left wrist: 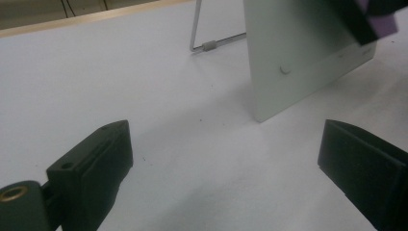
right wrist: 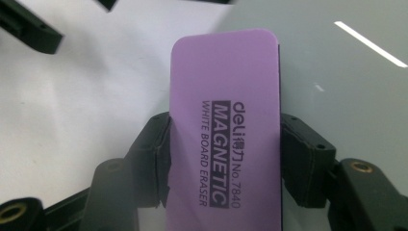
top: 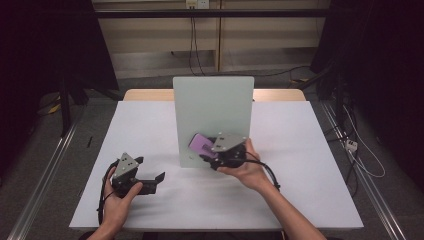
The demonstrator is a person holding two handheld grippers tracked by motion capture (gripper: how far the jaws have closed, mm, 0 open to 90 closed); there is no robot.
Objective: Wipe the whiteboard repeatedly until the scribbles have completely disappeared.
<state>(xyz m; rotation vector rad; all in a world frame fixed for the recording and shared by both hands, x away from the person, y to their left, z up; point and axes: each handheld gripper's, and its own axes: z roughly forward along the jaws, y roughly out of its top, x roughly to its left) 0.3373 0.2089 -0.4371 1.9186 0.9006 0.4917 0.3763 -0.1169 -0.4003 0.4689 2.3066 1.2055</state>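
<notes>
The purple eraser (right wrist: 225,130) is sitting squeezed in the right gripper (top: 216,152), up against the small whiteboard (top: 212,107) standing on the table (top: 300,150). The wiping step is going on; next it probably needs rubbing across. The left gripper (top: 150,181) is resting wide open.

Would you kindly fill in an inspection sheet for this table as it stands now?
Surface: white table, flat, no marks seen.
Job's things: purple whiteboard eraser held in front of the upright pale board; contact with the board cannot be told.
Clutter: nothing seen.
Grippers: right gripper shut on the eraser, fingers pressing its long edges; left gripper open, holding nothing, low over the table.
Cables: one trails from each gripper; more on the floor at right.
Surroundings: dark frame posts, pale wall behind with a socket.
</notes>
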